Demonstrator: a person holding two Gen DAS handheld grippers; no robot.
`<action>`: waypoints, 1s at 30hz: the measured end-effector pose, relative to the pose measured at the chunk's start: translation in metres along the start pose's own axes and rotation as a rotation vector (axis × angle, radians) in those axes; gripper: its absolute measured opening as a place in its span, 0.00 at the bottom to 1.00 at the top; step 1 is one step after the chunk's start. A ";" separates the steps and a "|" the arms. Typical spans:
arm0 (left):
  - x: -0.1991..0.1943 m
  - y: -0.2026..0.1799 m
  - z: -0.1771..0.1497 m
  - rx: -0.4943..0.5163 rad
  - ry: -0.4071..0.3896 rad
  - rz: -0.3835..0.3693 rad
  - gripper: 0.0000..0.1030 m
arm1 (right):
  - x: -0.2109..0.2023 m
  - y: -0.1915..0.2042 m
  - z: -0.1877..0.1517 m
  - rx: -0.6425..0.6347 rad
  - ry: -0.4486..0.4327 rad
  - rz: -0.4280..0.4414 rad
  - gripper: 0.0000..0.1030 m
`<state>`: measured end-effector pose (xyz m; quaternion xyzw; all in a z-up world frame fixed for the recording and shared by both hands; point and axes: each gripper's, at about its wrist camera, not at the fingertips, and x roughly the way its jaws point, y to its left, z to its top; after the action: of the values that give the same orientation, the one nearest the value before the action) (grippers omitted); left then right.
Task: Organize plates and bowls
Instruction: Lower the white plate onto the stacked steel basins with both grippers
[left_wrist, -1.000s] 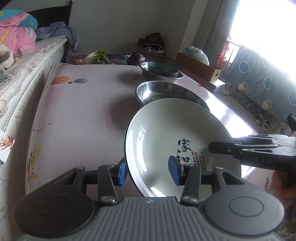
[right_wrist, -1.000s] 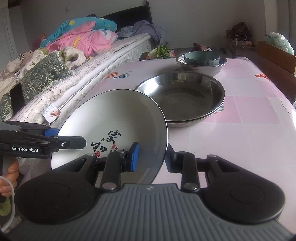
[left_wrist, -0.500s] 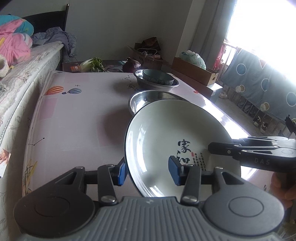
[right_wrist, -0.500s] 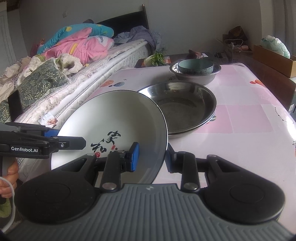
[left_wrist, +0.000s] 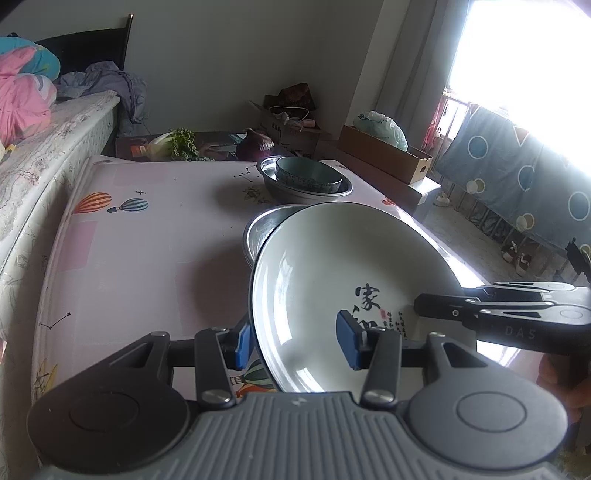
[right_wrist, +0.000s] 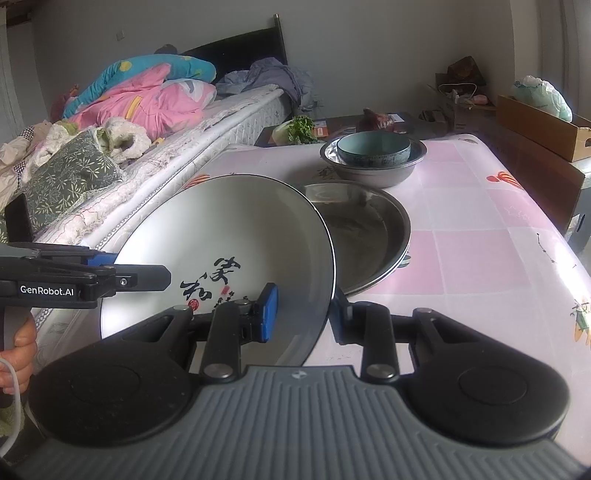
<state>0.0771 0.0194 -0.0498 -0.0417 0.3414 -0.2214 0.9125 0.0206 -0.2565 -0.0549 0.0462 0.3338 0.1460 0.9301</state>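
A bed (right_wrist: 155, 147) with pink and blue bedding stands just beside the bench (left_wrist: 147, 258), which has a pink cloth with balloon pictures. On the bench lies a wide steel basin (right_wrist: 373, 236), and farther back a smaller steel bowl (right_wrist: 384, 173) with a teal ceramic bowl (right_wrist: 373, 147) inside it. In front of the basin, a white plate (left_wrist: 332, 280) with black calligraphy and a dark rim is held tilted above the bench, and it covers part of the basin. The left gripper (left_wrist: 295, 341) is clamped on the left edge of the plate, one blue pad on each face. The right gripper (right_wrist: 301, 310) is clamped on the right edge in the same way.
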 end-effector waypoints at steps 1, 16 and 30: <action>0.001 0.000 0.002 0.002 -0.001 -0.001 0.45 | 0.001 -0.001 0.001 0.002 0.000 -0.001 0.28; 0.030 -0.002 0.026 0.004 0.010 -0.018 0.45 | 0.022 -0.024 0.024 0.033 0.005 -0.025 0.28; 0.069 0.003 0.044 -0.030 0.098 -0.026 0.45 | 0.054 -0.045 0.036 0.067 0.059 -0.057 0.28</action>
<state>0.1527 -0.0113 -0.0591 -0.0486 0.3883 -0.2298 0.8911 0.0936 -0.2825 -0.0678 0.0635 0.3669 0.1093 0.9216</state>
